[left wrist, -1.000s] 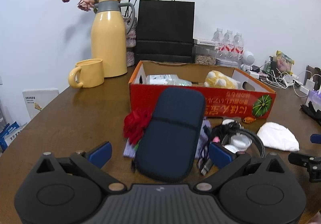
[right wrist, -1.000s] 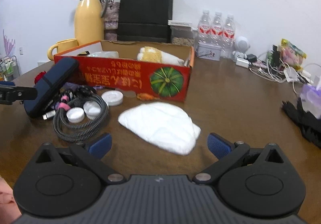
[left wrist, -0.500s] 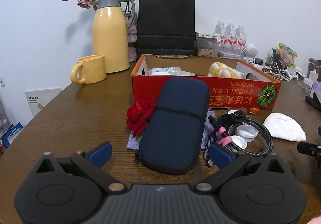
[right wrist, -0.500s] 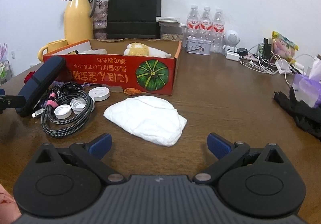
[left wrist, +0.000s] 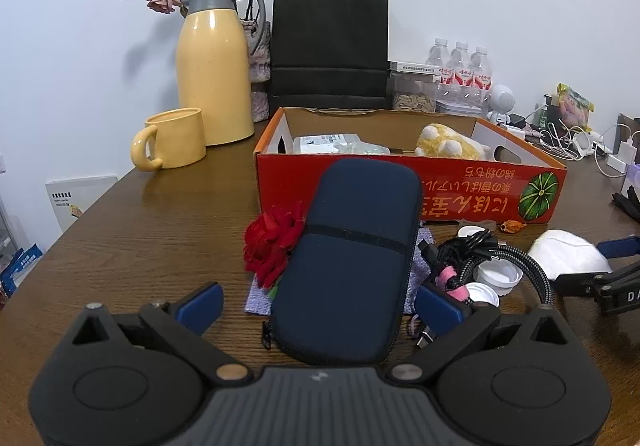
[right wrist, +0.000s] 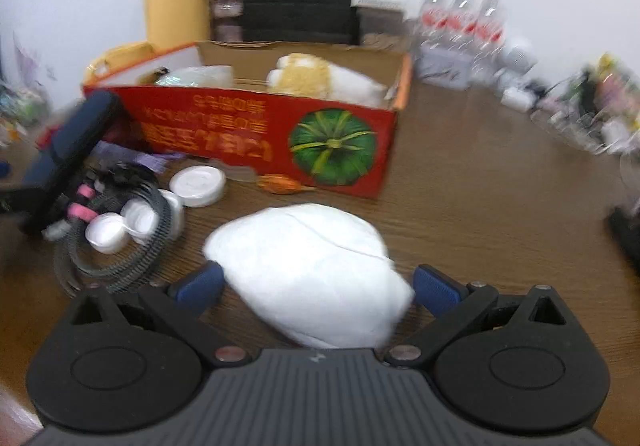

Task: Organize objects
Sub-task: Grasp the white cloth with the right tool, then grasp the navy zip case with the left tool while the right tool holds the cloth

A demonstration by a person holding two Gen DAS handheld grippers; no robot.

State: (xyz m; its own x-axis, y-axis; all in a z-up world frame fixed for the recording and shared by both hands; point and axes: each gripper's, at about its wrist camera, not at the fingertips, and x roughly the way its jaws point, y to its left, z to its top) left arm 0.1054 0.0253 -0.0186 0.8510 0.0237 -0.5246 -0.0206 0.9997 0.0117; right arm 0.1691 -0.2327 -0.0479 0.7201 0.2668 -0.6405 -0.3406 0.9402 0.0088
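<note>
A dark blue zip case (left wrist: 348, 262) leans against the red cardboard box (left wrist: 472, 192), its near end between the open fingers of my left gripper (left wrist: 318, 306). My right gripper (right wrist: 316, 288) is open with a white cloth bundle (right wrist: 312, 270) lying between its fingers on the table. The box (right wrist: 256, 126) holds a yellow plush toy (left wrist: 448, 144) and a plastic packet (left wrist: 332, 144). A red fabric rose (left wrist: 274, 240), a coiled braided cable (left wrist: 496, 262) and white caps (right wrist: 198, 186) lie in front of the box.
A yellow jug (left wrist: 214, 74), yellow mug (left wrist: 172, 138), black paper bag (left wrist: 330, 46) and water bottles (left wrist: 460, 74) stand behind the box. Chargers and cables (left wrist: 572, 144) clutter the far right. A black glove (left wrist: 628, 202) lies at the right edge.
My right gripper has moved forward, so the white cloth bundle now lies between its fingers. My left gripper has shifted slightly, the blue case still between its fingers.
</note>
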